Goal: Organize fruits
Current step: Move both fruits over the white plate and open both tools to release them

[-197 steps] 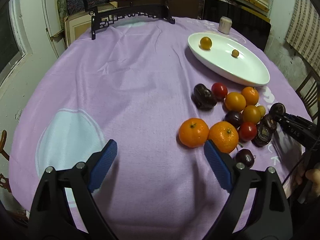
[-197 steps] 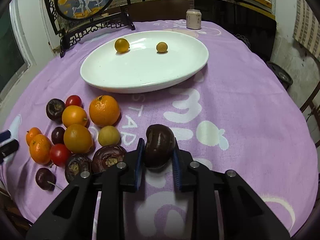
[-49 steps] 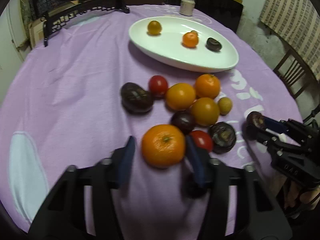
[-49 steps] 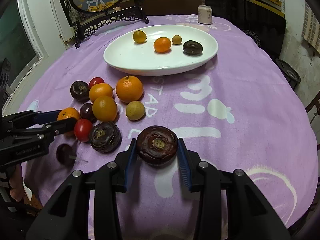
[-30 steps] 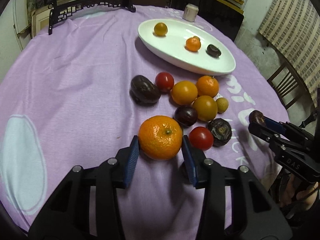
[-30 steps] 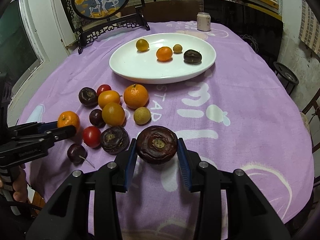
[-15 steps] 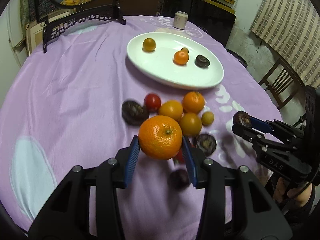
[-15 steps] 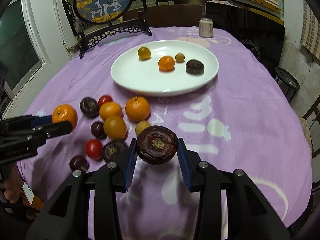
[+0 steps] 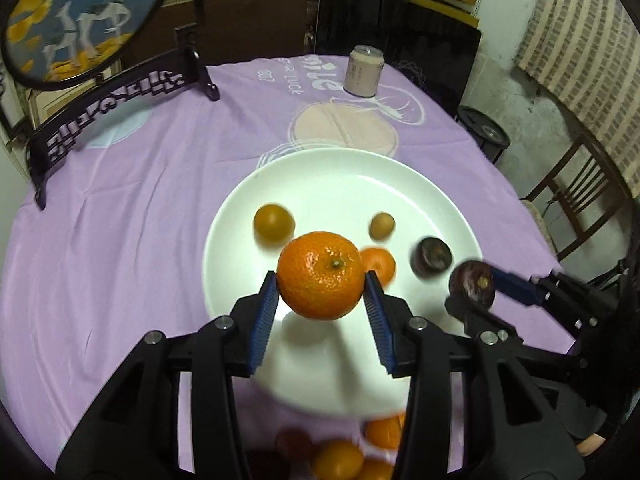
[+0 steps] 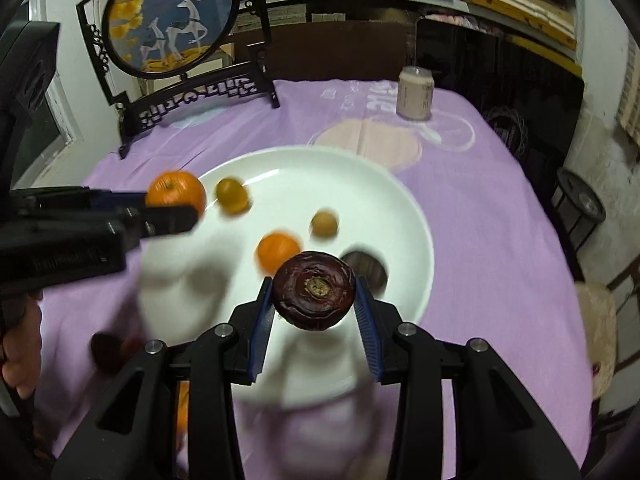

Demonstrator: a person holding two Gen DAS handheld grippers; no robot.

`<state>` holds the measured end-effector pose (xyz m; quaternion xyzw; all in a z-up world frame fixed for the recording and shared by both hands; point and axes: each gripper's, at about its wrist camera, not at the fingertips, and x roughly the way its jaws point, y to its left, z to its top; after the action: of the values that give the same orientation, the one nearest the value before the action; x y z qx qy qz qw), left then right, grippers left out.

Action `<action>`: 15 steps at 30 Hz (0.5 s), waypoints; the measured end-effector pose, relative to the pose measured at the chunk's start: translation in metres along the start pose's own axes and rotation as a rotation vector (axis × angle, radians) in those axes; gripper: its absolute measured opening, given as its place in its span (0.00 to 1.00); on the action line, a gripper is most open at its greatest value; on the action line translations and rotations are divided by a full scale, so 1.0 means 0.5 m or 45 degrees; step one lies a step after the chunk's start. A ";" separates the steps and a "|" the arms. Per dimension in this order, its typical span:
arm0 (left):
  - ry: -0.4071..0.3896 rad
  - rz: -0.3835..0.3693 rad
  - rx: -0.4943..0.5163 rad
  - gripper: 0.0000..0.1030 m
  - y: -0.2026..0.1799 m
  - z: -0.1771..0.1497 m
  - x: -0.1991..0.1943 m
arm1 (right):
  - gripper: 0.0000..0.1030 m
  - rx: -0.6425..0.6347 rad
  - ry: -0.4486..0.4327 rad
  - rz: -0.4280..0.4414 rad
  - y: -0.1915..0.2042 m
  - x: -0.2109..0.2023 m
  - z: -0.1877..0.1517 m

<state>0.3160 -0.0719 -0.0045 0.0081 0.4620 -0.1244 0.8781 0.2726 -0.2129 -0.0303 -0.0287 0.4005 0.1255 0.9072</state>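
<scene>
Purple-clothed table (image 9: 140, 208); white plate (image 9: 400, 184); can (image 9: 366, 72).

Round surface (image 9: 132, 208) under a lilac cloth with pale prints, carrying a round painted screen (image 10: 170, 20) on a black carved stand and a small can (image 10: 415, 94). Behind, dark cabinets (image 9: 396, 44) and cluttered shelves (image 10: 516, 4). At right, a wooden chair (image 9: 580, 192) against a rough whitish wall (image 9: 532, 112).
</scene>
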 end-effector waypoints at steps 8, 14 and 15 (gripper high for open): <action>0.061 0.008 0.017 0.43 -0.010 0.036 0.084 | 0.39 -0.034 0.037 0.014 -0.021 0.072 0.030; 0.077 0.021 -0.002 0.44 -0.004 0.050 0.109 | 0.57 -0.069 0.025 -0.036 -0.017 0.088 0.037; 0.061 0.028 -0.013 0.45 0.000 0.052 0.104 | 0.57 -0.080 0.007 -0.072 -0.014 0.081 0.037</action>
<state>0.3653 -0.0862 -0.0322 0.0118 0.4832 -0.1123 0.8682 0.3137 -0.2086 -0.0476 -0.0689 0.3978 0.1121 0.9080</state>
